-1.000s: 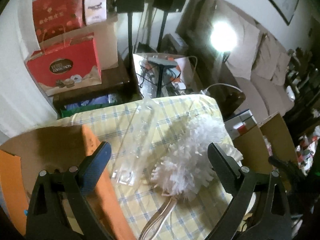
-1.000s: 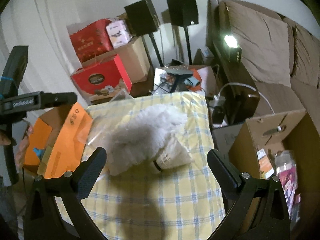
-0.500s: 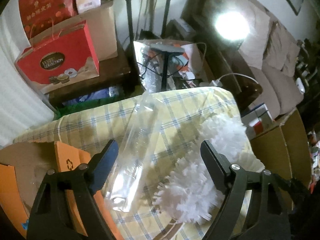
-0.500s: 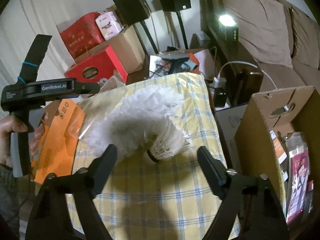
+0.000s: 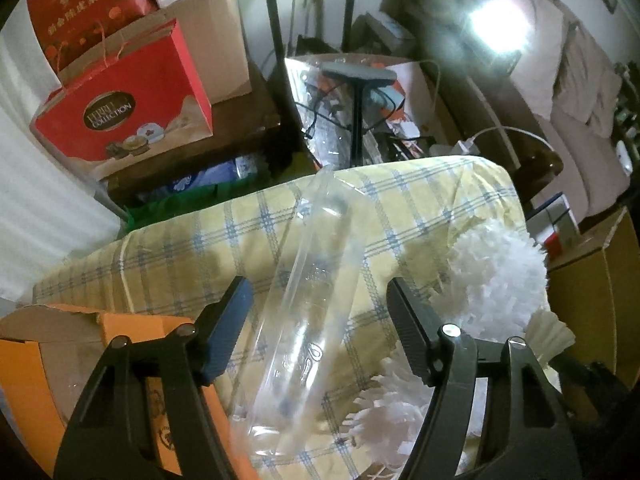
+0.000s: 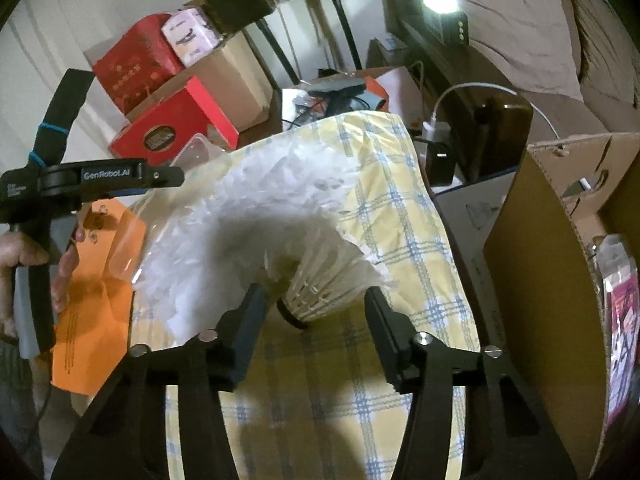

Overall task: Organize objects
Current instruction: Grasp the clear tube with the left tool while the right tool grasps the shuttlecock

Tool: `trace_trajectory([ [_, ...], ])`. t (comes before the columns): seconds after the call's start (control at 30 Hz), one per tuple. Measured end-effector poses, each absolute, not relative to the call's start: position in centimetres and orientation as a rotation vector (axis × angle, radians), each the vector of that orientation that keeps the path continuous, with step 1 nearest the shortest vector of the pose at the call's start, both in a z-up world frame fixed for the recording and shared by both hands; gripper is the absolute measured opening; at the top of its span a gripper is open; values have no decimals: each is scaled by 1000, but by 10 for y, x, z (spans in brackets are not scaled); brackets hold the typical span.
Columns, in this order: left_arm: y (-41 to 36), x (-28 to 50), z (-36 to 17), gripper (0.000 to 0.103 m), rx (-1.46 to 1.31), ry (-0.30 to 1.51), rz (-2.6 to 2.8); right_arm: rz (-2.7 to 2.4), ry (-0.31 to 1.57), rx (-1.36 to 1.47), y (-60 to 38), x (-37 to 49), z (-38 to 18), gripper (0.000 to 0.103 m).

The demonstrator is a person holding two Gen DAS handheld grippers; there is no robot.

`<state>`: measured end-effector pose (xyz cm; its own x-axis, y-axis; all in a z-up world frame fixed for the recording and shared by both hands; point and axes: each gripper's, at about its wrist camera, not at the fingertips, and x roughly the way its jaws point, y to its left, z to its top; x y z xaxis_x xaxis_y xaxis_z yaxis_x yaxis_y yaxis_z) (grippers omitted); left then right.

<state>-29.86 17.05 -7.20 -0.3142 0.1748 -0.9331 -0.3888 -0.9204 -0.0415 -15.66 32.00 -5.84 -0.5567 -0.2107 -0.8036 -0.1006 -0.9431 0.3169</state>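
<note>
A clear plastic tube (image 5: 312, 292) lies lengthwise on the yellow plaid cloth (image 5: 192, 256). My left gripper (image 5: 316, 312) is open, its fingers on either side of the tube, not touching. A curved stack of white feather shuttlecocks (image 6: 256, 224) lies on the cloth beside the tube; it also shows in the left wrist view (image 5: 492, 272). My right gripper (image 6: 312, 312) is open around the stack's near end with the black-banded cork. The left gripper (image 6: 100, 180) shows in the right wrist view, held by a hand.
An orange cardboard box (image 5: 80, 344) sits at the table's left; it shows in the right wrist view (image 6: 92, 296). An open brown carton (image 6: 560, 264) stands to the right. Red gift bags (image 5: 120, 108), speaker stands and a sofa lie beyond the table.
Both grippers moved forward and down. The left one now straddles the tube; the right one now straddles the near end of the shuttlecock stack. Both jaws have narrowed somewhat.
</note>
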Motion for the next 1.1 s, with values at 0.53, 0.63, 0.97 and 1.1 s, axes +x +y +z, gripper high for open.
trace_trajectory([
  [0.53, 182, -289, -94, 17, -1649, 362, 2210, -2662, -597, 1500, 320, -179, -81, 52],
  [0.63, 185, -285, -93, 5, -1637, 373, 2214, -2658, -587, 1506, 321, -184, -83, 52],
  [0.97, 175, -266, -58, 5, -1532, 263, 2211, -2700, -505, 1461, 321, -182, -75, 35],
  [1.1, 167, -256, -40, 5, -1484, 216, 2210, -2750, -457, 1410, 322, -172, -57, 35],
])
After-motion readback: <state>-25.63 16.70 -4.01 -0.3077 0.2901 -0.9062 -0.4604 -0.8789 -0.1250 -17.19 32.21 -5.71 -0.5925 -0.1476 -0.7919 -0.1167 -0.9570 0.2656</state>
